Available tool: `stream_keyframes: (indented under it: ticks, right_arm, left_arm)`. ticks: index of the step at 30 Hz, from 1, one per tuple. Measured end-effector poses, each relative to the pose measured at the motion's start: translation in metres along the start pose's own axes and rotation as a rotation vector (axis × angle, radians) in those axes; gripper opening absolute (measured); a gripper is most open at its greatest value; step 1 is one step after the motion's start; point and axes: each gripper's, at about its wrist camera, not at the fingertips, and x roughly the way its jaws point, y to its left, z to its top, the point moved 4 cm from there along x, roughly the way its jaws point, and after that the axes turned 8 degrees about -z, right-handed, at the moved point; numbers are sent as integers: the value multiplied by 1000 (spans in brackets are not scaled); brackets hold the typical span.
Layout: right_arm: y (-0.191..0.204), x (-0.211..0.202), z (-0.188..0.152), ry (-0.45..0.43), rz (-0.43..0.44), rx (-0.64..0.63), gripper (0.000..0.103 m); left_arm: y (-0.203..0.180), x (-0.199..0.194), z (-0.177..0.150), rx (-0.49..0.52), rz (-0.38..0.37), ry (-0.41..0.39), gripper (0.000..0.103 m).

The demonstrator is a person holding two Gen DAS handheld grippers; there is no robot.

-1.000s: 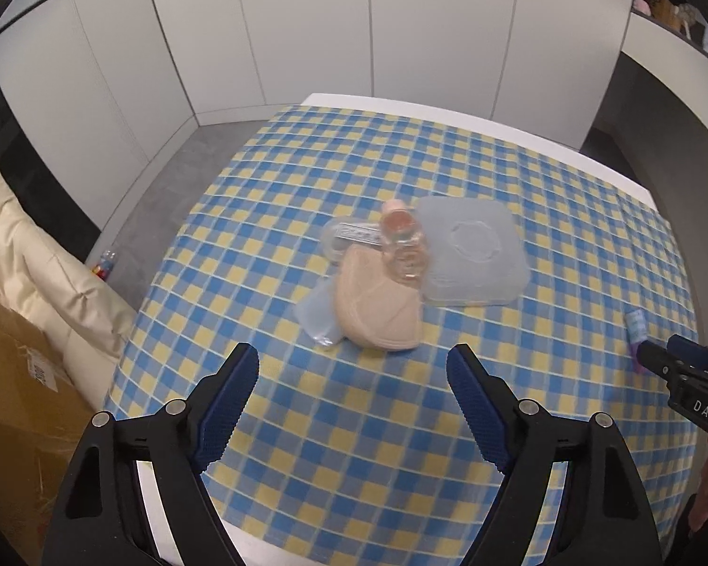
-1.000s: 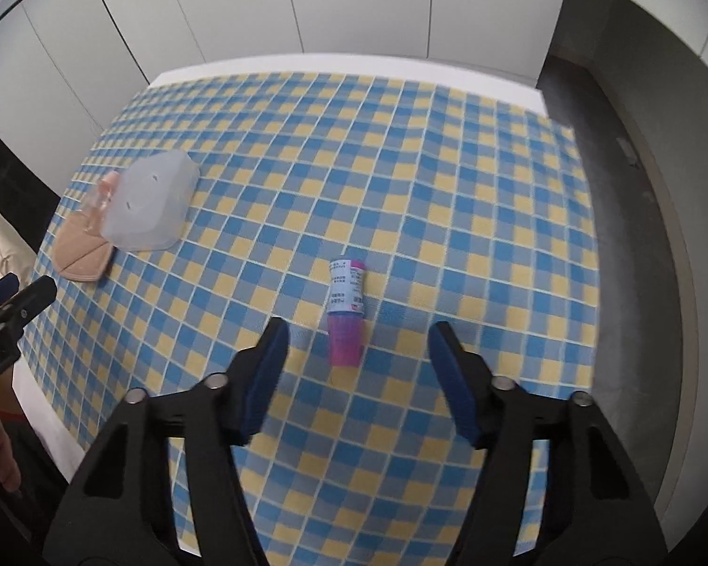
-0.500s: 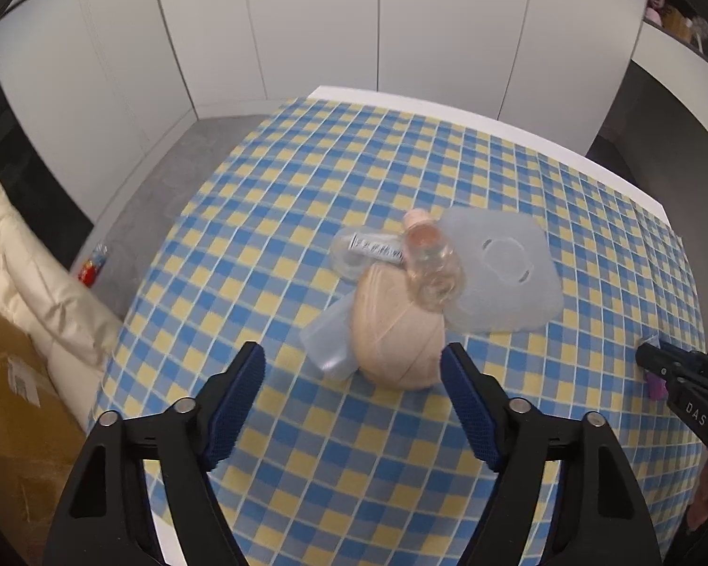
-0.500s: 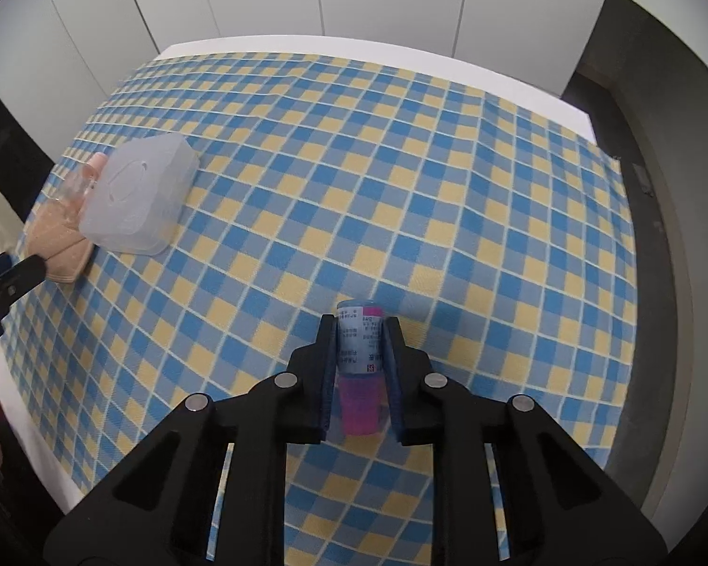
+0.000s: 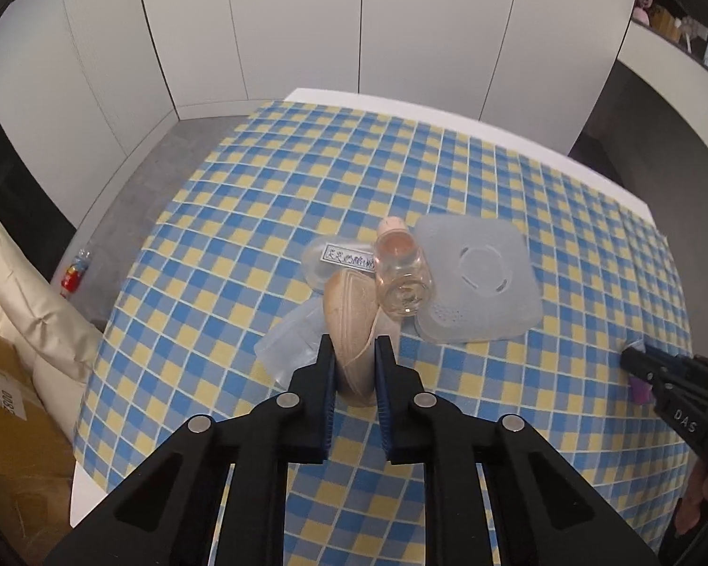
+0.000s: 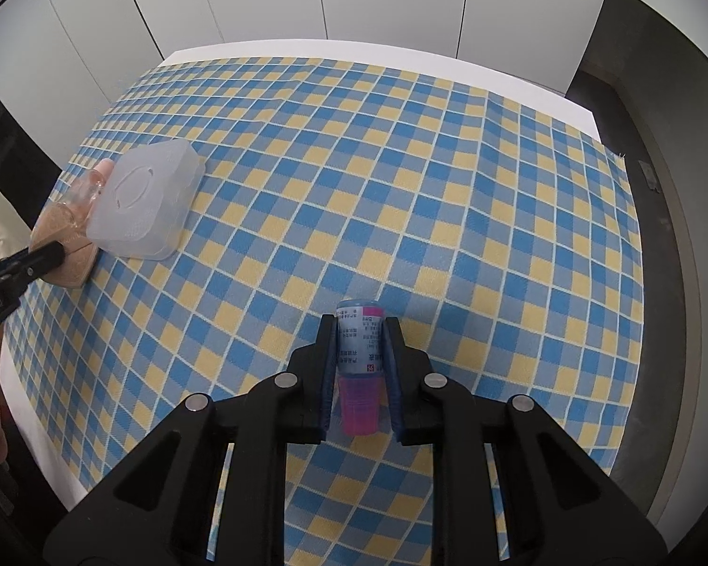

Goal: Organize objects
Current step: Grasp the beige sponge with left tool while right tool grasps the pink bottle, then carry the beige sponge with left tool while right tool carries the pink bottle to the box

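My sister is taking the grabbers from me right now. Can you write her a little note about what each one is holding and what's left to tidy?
Left gripper: shut on the beige pad, which stands on edge.
Right gripper: shut on the small bottle with the pink cap; whether it is off the checked cloth is unclear.
Leaning against the pad: a clear bottle on its side, a labelled clear packet behind, and the frosted box lid to the right.
Done: both things grabbed.
Left: nothing is sorted yet; where things go isn't visible. Lift the pad slowly, the clear bottle may roll.
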Motion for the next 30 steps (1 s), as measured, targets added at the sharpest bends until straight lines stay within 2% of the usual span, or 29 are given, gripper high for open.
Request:
stream_keyframes:
  ticks: [6, 18, 30]
  right_arm:
    - [4, -19, 2, -30, 20, 36, 19]
    - [8, -74, 1, -86, 56, 83, 19]
    - [19, -117, -5, -145, 33, 42, 19]
  left_arm:
    - [0, -19, 2, -12, -16, -22, 13]
    - [-28, -58, -9, 22, -58, -50, 13]
    - [-47, -96, -11, 59, -77, -79, 13]
